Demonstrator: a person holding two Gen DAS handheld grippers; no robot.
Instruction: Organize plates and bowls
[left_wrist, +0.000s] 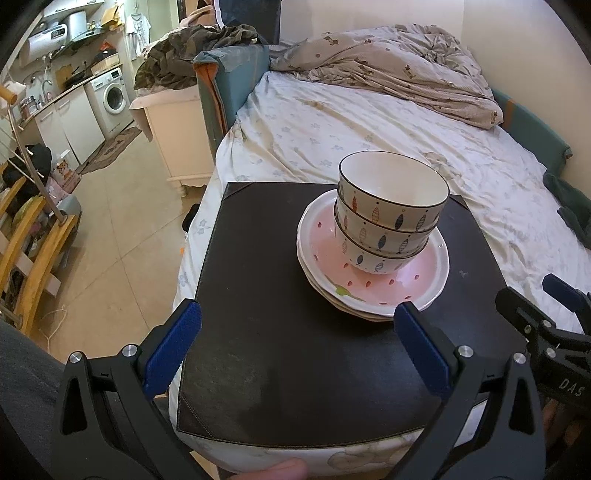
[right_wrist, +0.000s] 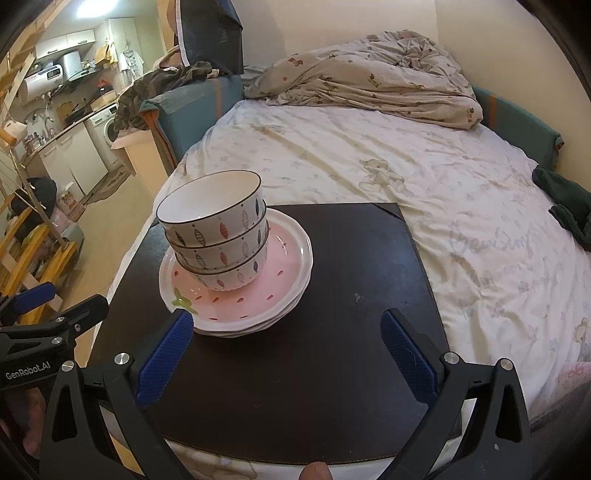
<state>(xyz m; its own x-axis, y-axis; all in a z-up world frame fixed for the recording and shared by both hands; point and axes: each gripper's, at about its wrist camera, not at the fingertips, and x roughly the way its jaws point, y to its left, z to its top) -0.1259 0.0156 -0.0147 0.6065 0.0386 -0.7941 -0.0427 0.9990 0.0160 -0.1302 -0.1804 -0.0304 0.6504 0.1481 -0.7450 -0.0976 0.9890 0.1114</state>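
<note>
Grippers: my left gripper and right gripper both hung wide open, gripping nothing, low over the near half of the mat, well short of the stack.
Bed: white sheet, rumpled duvet at the far end.
Mat: dark leather-look mat lay flat on the near end of the bed.
Plates: pink plates stacked toward the mat's far side, three by rim count I think, top one face up.
Bowls: three fish-print bowls nested upright on the top plate, mouths up.
Axis: whole stack's long axis ran vertical; bowl column leaned slightly, sat off-centre on the plate.
Handling: glazed ceramic, so I judged it stiff, slick, breakable, heavy as one lift; soft mattress under the mat meant a wobbly base.
Grip: I'd pinch the top bowl's rim wall, one finger inside, one outside, and lift straight up; plates by the rim edge.
</note>
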